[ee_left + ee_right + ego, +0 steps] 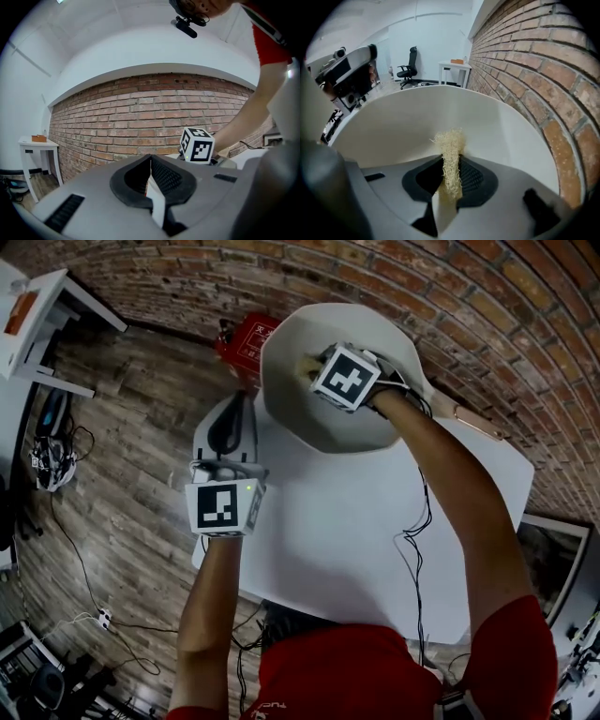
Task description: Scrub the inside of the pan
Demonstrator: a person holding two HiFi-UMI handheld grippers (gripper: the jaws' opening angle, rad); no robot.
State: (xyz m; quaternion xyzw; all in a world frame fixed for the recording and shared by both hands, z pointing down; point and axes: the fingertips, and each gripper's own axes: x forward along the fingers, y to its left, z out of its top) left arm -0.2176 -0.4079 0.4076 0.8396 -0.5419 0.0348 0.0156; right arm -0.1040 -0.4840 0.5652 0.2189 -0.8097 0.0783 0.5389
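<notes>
Scrubbing pad inside the pan at the bench's far edge

The right gripper (317, 369) reaches into the off-white pan (291, 390), which sits at the far edge of the white bench (356, 521) by the brick wall (140, 117). Its jaws are clamped on a straw-coloured fibrous scrubber (450, 159), whose tip is at the pan's inner wall. The left gripper (231, 427) hovers over the bench's left edge, just beside the pan, jaws closed together with nothing seen between them.
</notes>
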